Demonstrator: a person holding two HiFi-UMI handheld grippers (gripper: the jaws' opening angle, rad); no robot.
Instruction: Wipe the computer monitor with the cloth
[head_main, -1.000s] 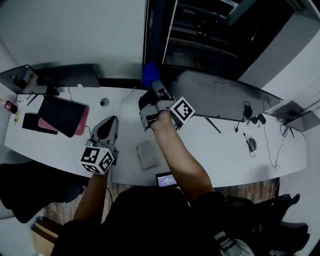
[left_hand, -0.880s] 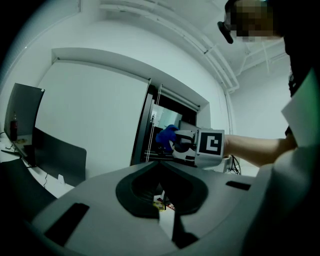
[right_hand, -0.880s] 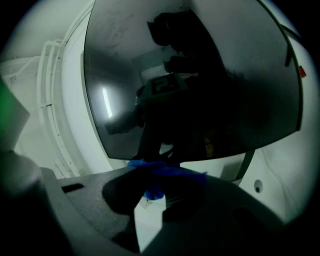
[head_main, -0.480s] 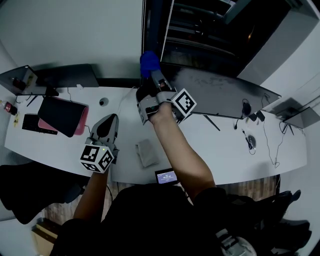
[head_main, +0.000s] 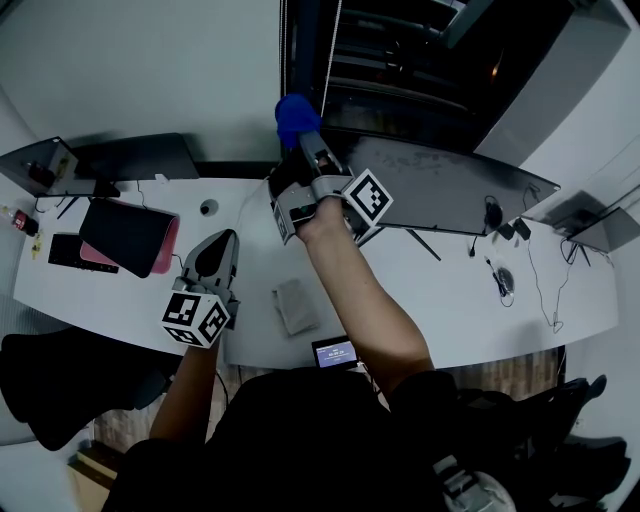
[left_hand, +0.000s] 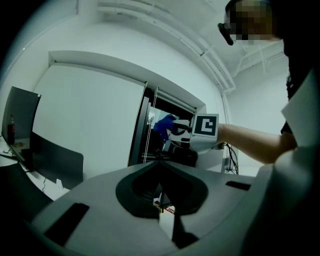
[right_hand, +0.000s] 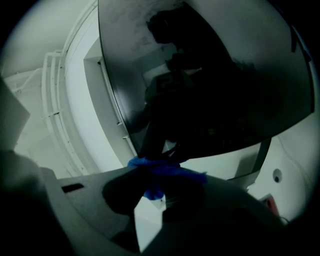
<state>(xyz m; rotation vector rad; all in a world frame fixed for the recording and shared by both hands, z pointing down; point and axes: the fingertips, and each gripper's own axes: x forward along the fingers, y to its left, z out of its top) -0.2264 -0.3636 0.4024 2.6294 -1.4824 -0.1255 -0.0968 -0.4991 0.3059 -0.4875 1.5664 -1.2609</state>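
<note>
Blue cloth (head_main: 293, 114) is bunched in the tips of your right gripper (head_main: 306, 148), whose jaws are clenched on it so that a tuft sticks out past them. You are holding it up at the left end of the monitor (head_main: 450, 185), near that end's upper corner. In the right gripper view the tuft seems to be pressed against the edge of the dark screen, but cloth and jaws cover the spot, so I cannot say for certain that it touches.

What your next stroke turns on is this: nearly all of the screen lies to the right of the cloth. The monitor's long axis runs left to right across the desk (head_main: 450, 290), and you are at its left end, so I would judge the wipe has to travel rightward along that axis. Your right arm is the one reaching the monitor. Your left gripper (head_main: 220, 240) is well to the left of the monitor and nearer to you, low over the desk, with its jaws together and nothing between them.

Some things are hard to read. The screen is dark and mirrors a black shape, so dirt is difficult to pick out, though faint smudges show along one rim in the right gripper view. The monitor's back is out of sight. A flat grey thing (head_main: 295, 306) lies on the desk in front of the monitor's left end; I cannot tell what it is.
</note>
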